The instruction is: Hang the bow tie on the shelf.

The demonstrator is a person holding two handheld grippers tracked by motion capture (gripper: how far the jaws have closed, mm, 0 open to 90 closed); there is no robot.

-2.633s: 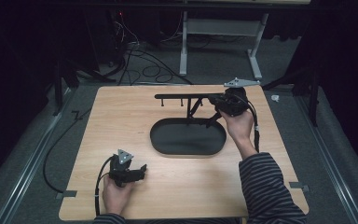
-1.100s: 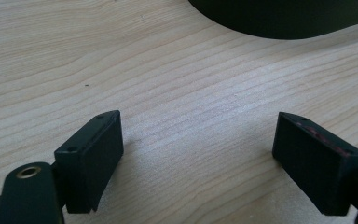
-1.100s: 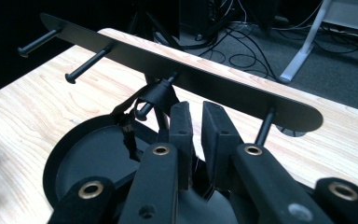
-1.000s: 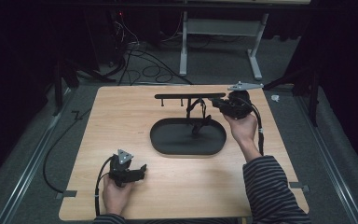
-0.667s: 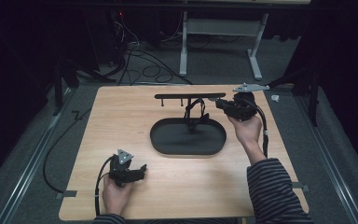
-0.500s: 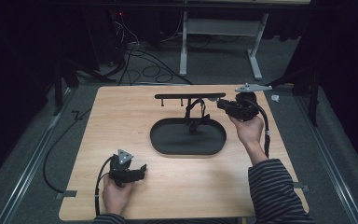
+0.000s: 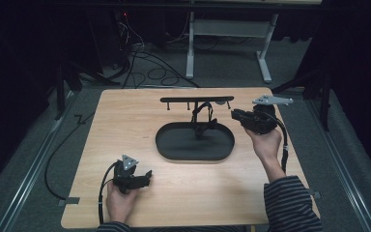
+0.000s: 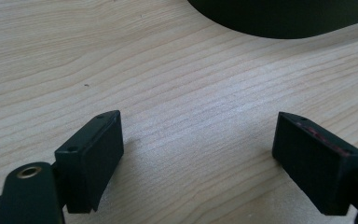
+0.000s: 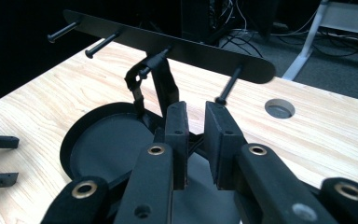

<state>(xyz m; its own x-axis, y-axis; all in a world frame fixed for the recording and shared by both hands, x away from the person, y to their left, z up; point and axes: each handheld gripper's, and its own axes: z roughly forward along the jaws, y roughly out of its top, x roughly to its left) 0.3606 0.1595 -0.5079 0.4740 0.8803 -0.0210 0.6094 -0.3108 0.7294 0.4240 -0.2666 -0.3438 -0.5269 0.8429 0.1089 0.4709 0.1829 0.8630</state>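
Beside the black stand [image 7: 195, 140], the right gripper [image 7: 237, 116] is held level, its jaws just opening, narrowly apart, gripping nothing.

The wooden desk [image 7: 125, 125] has a round hole [image 9: 279, 108] near its far right corner. On the grey carpeted floor [image 7: 29, 159] beyond the desk's far edge lies a tangle of dark cables [image 7: 145, 63], just beside the white legs of another table [image 7: 265, 58]. A single black cable [image 7: 58, 150] runs across the floor off the desk's left edge, alongside a metal rail [image 7: 31, 169] that slants toward the near left.
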